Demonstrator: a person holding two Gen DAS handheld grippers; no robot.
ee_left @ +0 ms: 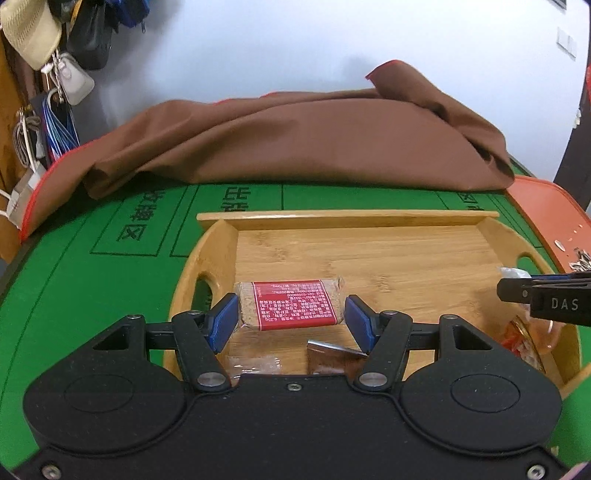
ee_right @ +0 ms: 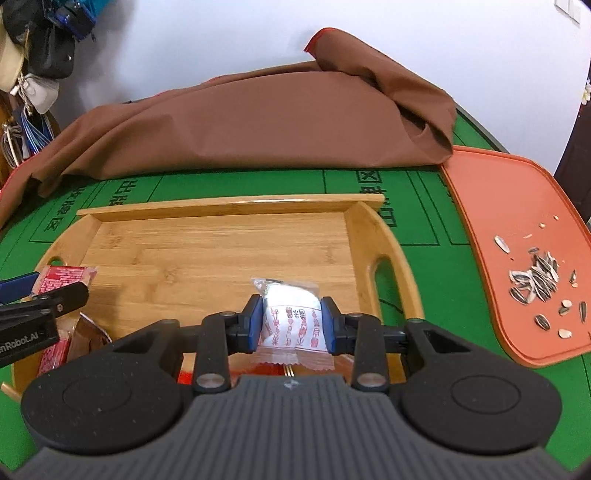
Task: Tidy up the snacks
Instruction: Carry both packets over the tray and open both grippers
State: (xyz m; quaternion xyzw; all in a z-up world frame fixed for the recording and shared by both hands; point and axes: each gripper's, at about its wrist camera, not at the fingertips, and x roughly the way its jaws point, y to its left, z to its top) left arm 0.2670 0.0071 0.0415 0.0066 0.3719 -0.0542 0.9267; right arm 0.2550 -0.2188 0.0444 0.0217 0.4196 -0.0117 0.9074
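A wooden tray (ee_left: pixel 369 218) (ee_right: pixel 229 203) sits on the green table. My left gripper (ee_left: pixel 291 317) is shut on a brown snack bar in a clear wrapper with a red label (ee_left: pixel 291 304), held over the tray's near left part. My right gripper (ee_right: pixel 291 321) is shut on a white candy in a clear wrapper with red print (ee_right: pixel 291 317), held over the tray's near right part. The snack bar also shows at the left of the right wrist view (ee_right: pixel 66 277). More wrapped snacks (ee_left: pixel 332 356) (ee_right: pixel 85 339) lie at the tray's near edge, partly hidden.
A brown cloth (ee_left: pixel 295 140) (ee_right: pixel 240 118) is heaped along the back of the table. An orange board (ee_right: pixel 517 240) with sunflower seeds (ee_right: pixel 535 277) lies right of the tray. Bags and a hat (ee_left: pixel 33 33) hang at the far left.
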